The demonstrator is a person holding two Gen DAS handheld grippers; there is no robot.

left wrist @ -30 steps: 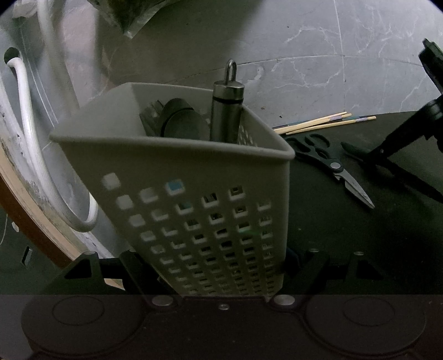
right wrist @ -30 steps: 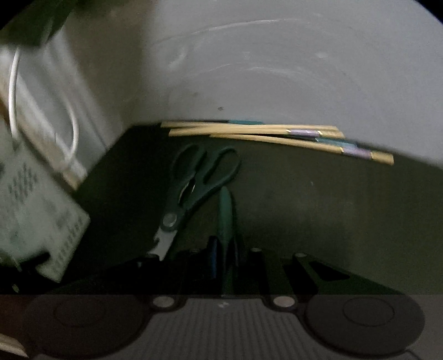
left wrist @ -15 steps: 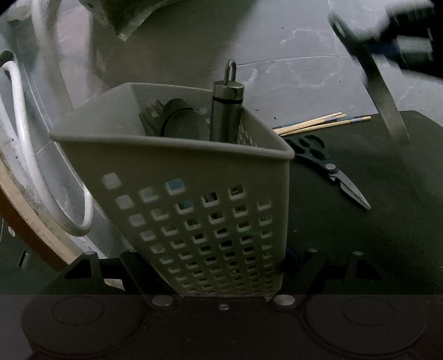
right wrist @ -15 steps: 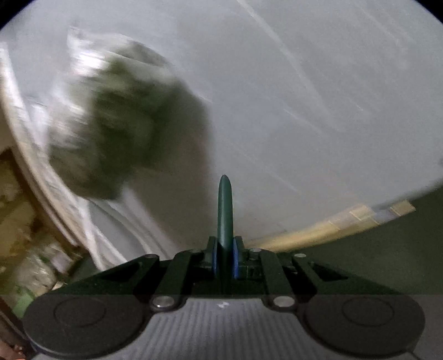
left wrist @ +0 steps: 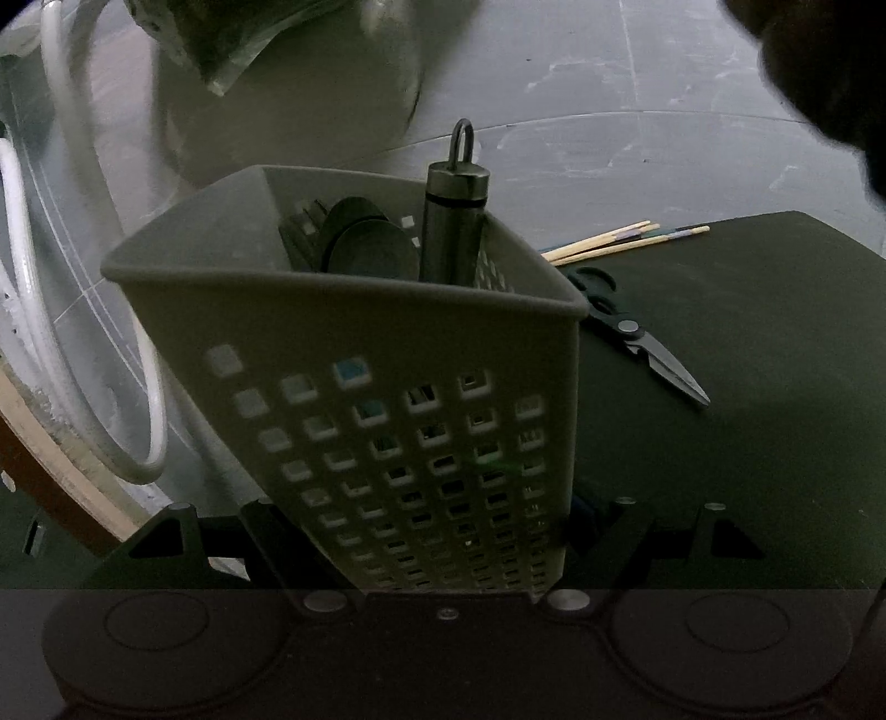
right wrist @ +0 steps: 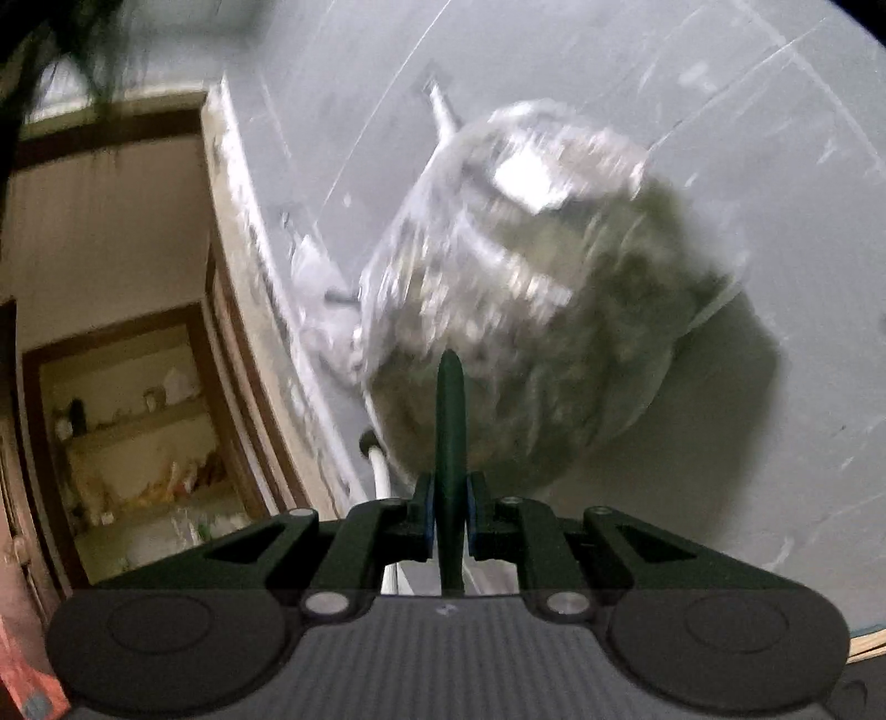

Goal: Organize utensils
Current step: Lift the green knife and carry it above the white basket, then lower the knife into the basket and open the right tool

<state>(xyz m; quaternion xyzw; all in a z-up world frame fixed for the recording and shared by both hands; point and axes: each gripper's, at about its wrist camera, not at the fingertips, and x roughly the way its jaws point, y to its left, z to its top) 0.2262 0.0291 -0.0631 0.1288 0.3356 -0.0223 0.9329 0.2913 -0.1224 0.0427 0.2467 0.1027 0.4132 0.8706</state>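
Gripping the perforated grey utensil basket (left wrist: 410, 421) by its lower sides, the left tongs (left wrist: 443, 554) hold it tilted, its open mouth leaning away from the camera; their fingers (left wrist: 266, 531) press against the basket walls. Inside the basket stand a steel cylindrical handle with a hanging ring (left wrist: 454, 221), two dark round utensil ends (left wrist: 365, 249) and what may be a fork, though the dim light makes that hard to tell. Just right of the basket, on the dark mat (left wrist: 747, 387), lie black scissors (left wrist: 642, 338) with blades pointing right, and beyond them a bundle of wooden chopsticks (left wrist: 620, 241) at the mat's far edge. A white hose (left wrist: 72, 354) loops on the left over the grey marble desk (left wrist: 609, 160), and a clear bag of greenish stuff (left wrist: 221, 50) sits at the far top.

In the right wrist view, the right tongs (right wrist: 449, 526) are clenched on a slim dark green handle (right wrist: 451, 421) that sticks straight forward between the blue pads (right wrist: 426, 515). Behind it is the same clear bag (right wrist: 526, 288), blurred, against the marble, with wooden shelves (right wrist: 144, 443) farther off on the left.
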